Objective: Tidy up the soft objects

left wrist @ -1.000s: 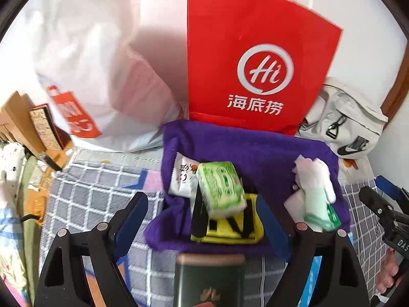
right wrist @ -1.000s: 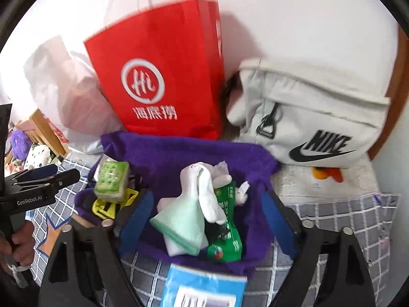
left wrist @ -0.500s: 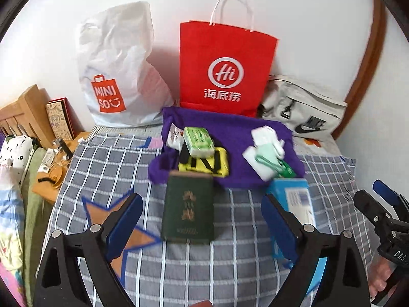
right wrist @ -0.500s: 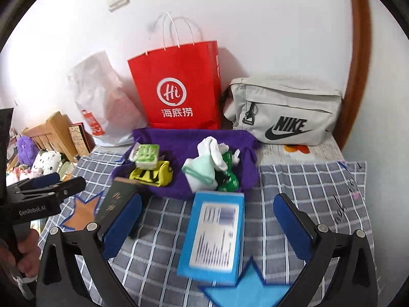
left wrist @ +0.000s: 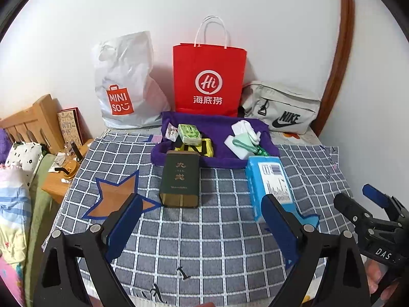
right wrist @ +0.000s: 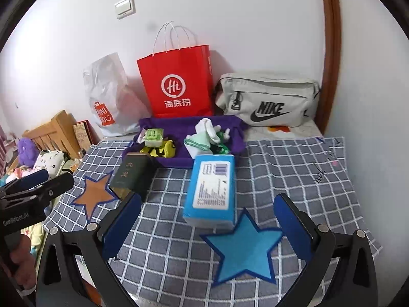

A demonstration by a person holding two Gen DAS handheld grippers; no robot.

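A grey checked cloth [left wrist: 204,243] covers the surface, which runs back to a white wall. At the far left a wooden headboard [left wrist: 28,122] and bedding crowd the edge. Along the wall stand a white Miniso bag [left wrist: 125,84], a red paper bag [left wrist: 208,79] and a grey Nike pouch [left wrist: 281,113], likely waiting there as containers for sorting.

In front of the red paper bag lies a purple towel [left wrist: 219,128], its edges raised like a shallow nest, and the soft things sit gathered on it: a green tissue pack [left wrist: 189,134] on top of a yellow pouch [left wrist: 207,148] at the left side, a heap of white and mint cloths [left wrist: 242,140] at the right. Just before the towel, a dark green box [left wrist: 180,181] and a light blue box [left wrist: 271,183] lie flat on the cloth, apparently kept apart as the hard items. An orange star [left wrist: 115,197] is printed near the green box, a blue star [right wrist: 242,245] near the blue one.

The left tongs [left wrist: 202,226] hover above the cloth near the green box, spread wide, holding and touching nothing. The right tongs [right wrist: 208,223] hang over the blue star, equally wide and empty.
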